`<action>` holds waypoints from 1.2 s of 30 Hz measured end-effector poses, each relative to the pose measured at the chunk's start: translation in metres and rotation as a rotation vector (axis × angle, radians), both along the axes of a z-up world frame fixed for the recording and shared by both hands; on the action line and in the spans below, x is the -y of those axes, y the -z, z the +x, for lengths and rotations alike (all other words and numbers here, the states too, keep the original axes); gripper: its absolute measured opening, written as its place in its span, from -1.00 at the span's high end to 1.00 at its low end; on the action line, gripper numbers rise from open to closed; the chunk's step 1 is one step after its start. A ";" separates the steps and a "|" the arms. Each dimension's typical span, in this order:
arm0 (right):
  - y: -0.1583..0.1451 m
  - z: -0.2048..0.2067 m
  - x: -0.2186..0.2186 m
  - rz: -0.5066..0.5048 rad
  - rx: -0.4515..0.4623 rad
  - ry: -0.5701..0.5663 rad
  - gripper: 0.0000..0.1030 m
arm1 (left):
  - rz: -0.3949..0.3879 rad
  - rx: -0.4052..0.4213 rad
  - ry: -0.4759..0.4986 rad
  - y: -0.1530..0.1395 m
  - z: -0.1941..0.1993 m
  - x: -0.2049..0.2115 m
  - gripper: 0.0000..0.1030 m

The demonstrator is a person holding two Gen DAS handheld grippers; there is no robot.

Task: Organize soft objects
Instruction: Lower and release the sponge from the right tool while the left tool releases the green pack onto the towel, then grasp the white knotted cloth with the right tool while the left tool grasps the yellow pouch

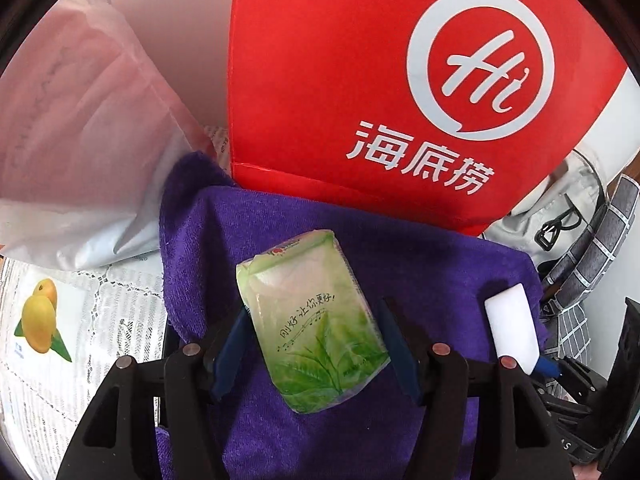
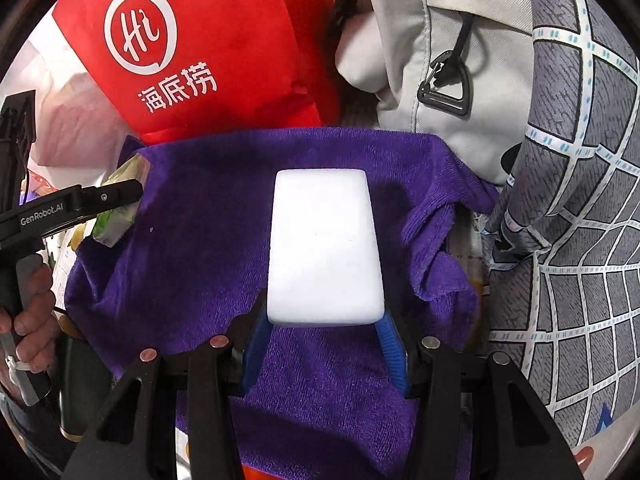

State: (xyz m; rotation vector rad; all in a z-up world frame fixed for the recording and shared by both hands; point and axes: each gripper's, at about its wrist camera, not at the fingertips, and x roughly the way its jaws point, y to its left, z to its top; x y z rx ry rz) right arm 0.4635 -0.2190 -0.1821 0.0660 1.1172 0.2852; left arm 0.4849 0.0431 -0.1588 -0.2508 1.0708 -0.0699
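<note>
Sponge [image 2: 324,248], pinched only at its near end by the right tool [image 2: 322,330], may droop or slip onto the purple towel [image 2: 180,240], while the left tool [image 1: 312,344] seemingly stands released around the tissue pack [image 1: 312,320]

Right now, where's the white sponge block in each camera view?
Left wrist view: white sponge block at the right edge, on the purple towel.
Right wrist view: white sponge block dead centre, between the right hand-held gripper fingers.
Shared landmark: the red bag behind the towel.
</note>
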 end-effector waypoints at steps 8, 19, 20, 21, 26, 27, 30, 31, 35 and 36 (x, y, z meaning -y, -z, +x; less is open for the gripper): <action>-0.008 -0.001 -0.001 0.038 0.018 0.001 -0.42 | 0.024 0.019 -0.004 -0.010 0.001 0.000 -0.63; -0.055 -0.065 0.002 0.116 0.138 0.052 -0.41 | 0.027 0.153 0.039 -0.075 -0.057 0.007 -0.63; -0.059 -0.075 0.003 0.114 0.137 0.044 -0.41 | 0.013 0.166 0.044 -0.081 -0.067 0.007 -0.63; -0.060 -0.093 0.002 0.102 0.144 0.038 -0.41 | 0.005 0.172 0.051 -0.085 -0.075 0.007 -0.63; -0.069 -0.164 0.004 0.062 0.168 0.037 -0.18 | -0.008 0.192 0.077 -0.104 -0.135 0.007 -0.63; -0.069 -0.175 0.002 0.080 0.164 0.030 -0.16 | -0.007 0.194 0.073 -0.105 -0.148 0.006 -0.63; -0.070 -0.218 -0.003 0.116 0.165 -0.014 -0.16 | -0.001 0.191 0.062 -0.103 -0.179 0.000 -0.63; -0.068 -0.231 -0.007 0.111 0.166 -0.036 -0.16 | 0.003 0.190 0.053 -0.102 -0.190 -0.002 -0.63; -0.049 -0.278 -0.027 0.098 0.165 -0.120 -0.17 | -0.001 0.171 0.036 -0.089 -0.224 -0.008 -0.63; -0.041 -0.287 -0.032 0.096 0.151 -0.134 -0.17 | -0.008 0.166 0.038 -0.087 -0.231 -0.009 -0.63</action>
